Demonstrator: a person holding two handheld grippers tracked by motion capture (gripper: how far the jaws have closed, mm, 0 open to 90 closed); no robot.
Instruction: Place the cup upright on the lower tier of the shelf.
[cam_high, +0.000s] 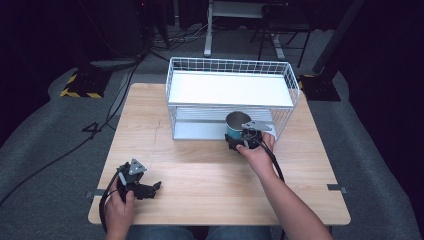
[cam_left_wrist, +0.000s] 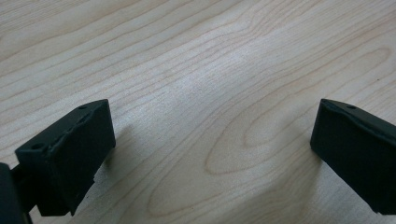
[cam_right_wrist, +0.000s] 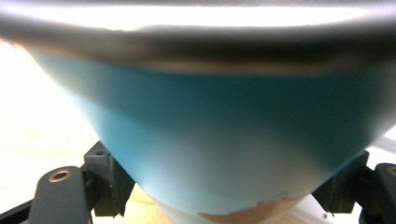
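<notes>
Right hand-held gripper (cam_high: 243, 140) is sitting at the front of the white wire rack (cam_high: 231, 95), pinching a teal cup (cam_high: 234, 125) with a metal rim. In the right gripper view the cup (cam_right_wrist: 210, 140) is taking up nearly the whole frame, blurred from closeness, with a black jaw pressing its wall on each side low down. A chipped, brownish patch is showing near its base. From the high view the cup is standing upright at the front edge of the rack's lower shelf, under the white top shelf; can't tell if it's resting on the shelf or being held just clear of it.

Left hand-held gripper (cam_high: 150, 189) is lying low over the near-left part of the wooden table (cam_high: 200, 175), well apart from the rack, held in the person's left hand (cam_high: 120, 202). Its jaws are spread wide, nothing between them; the left gripper view is showing bare wood grain (cam_left_wrist: 210, 93) between the two black jaw tips.

Grey floor and dark cables are lying around the table.
</notes>
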